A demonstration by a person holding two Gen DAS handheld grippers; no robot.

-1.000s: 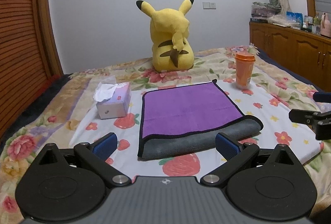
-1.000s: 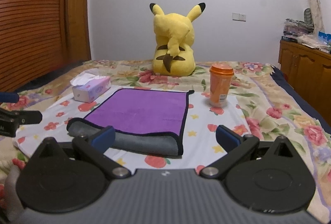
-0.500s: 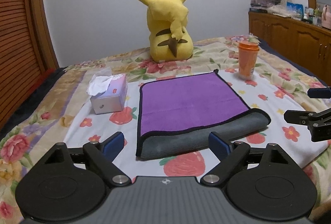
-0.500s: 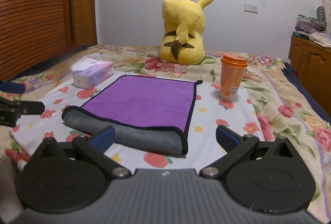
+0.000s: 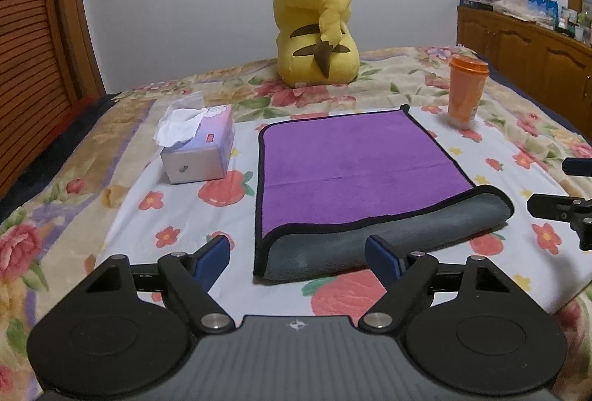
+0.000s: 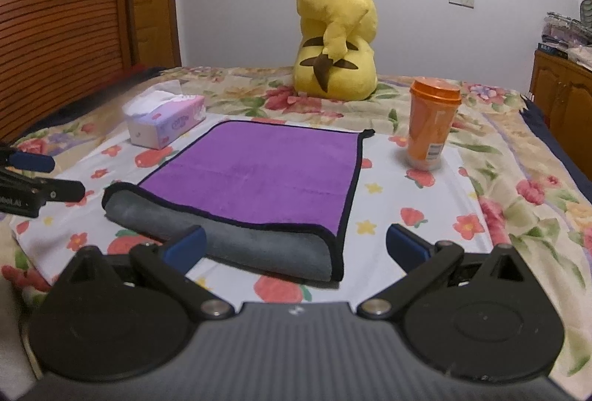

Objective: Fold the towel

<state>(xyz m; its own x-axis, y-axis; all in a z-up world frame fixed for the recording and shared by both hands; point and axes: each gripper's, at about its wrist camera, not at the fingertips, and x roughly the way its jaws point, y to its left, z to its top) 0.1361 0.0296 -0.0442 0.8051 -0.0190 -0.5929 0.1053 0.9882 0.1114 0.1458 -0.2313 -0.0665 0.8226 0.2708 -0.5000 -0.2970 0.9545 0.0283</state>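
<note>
A towel (image 5: 355, 160), purple on top and grey underneath with a black hem, lies folded once on the flowered bedsheet; its rounded grey fold faces me. It also shows in the right wrist view (image 6: 259, 175). My left gripper (image 5: 298, 258) is open and empty, just before the fold's left end. My right gripper (image 6: 294, 245) is open and empty, just before the fold's right end. The right gripper's fingers (image 5: 555, 208) show at the right edge of the left wrist view.
A tissue box (image 5: 199, 149) stands left of the towel. An orange lidded cup (image 5: 466, 86) stands at its far right corner. A yellow Pikachu plush (image 5: 314, 23) sits behind. A wooden cabinet (image 5: 525, 45) stands at the right, a slatted wooden wall at the left.
Both grippers have stayed open and shifted slightly, keeping the fold just ahead. The towel has not moved.
</note>
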